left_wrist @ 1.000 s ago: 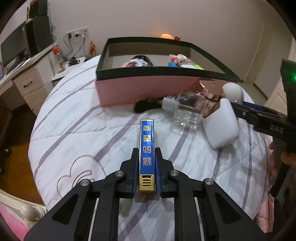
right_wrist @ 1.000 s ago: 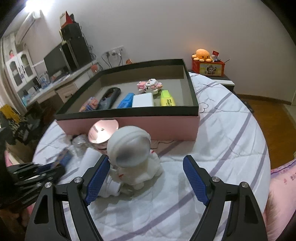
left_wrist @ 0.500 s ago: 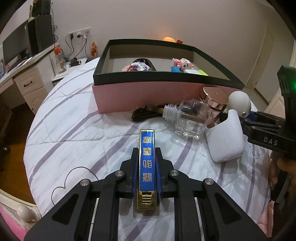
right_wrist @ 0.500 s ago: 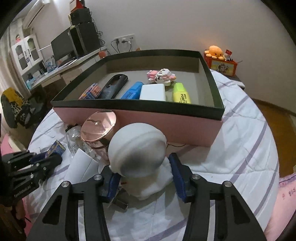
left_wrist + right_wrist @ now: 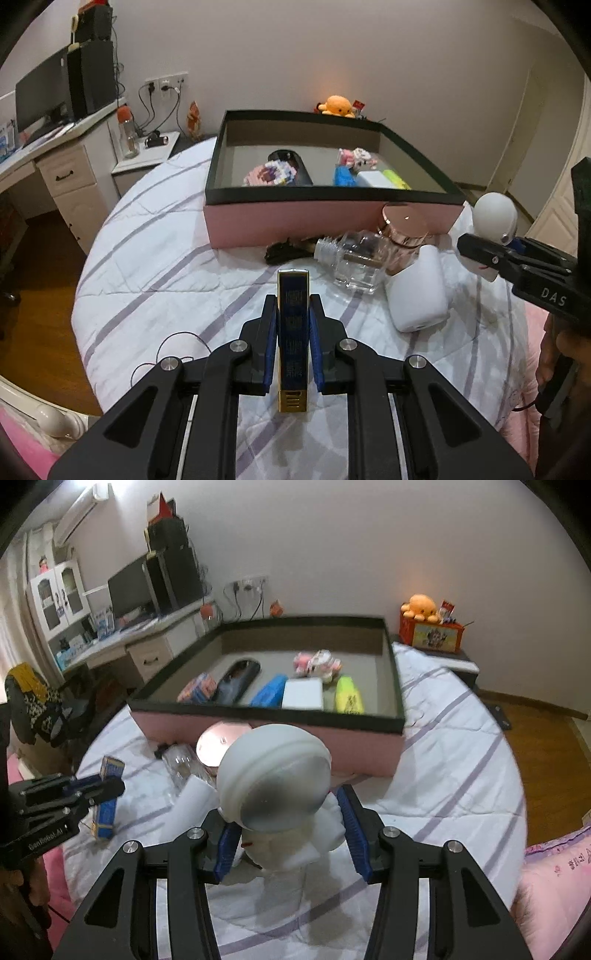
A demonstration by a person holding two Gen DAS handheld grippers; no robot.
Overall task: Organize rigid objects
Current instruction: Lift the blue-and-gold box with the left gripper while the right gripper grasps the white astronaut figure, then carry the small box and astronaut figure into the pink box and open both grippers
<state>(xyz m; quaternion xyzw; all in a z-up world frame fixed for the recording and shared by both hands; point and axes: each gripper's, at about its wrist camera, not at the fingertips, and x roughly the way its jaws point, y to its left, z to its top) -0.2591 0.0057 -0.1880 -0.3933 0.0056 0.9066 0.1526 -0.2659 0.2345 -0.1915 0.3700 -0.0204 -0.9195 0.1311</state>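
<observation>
My left gripper (image 5: 293, 343) is shut on a long blue and gold box (image 5: 293, 332) and holds it above the bed; it also shows in the right wrist view (image 5: 105, 801). My right gripper (image 5: 291, 834) is shut on a white astronaut figure (image 5: 275, 775), lifted off the quilt; it also shows in the left wrist view (image 5: 495, 221). The pink box with a dark rim (image 5: 280, 225) (image 5: 266, 712) lies ahead and holds several items. A glass bottle (image 5: 354, 262), a rose-gold lid (image 5: 404, 225) and a white case (image 5: 417, 295) lie in front of it.
A black hair tie (image 5: 284, 251) lies by the box's front wall. A desk with drawers (image 5: 66, 173) and a monitor stand at the left. A nightstand with an orange plush (image 5: 423, 607) stands behind the bed. Wooden floor lies around the bed.
My right gripper closed on the astronaut figure and lifted it off the quilt. My left gripper rose and tilted with the blue box still in it.
</observation>
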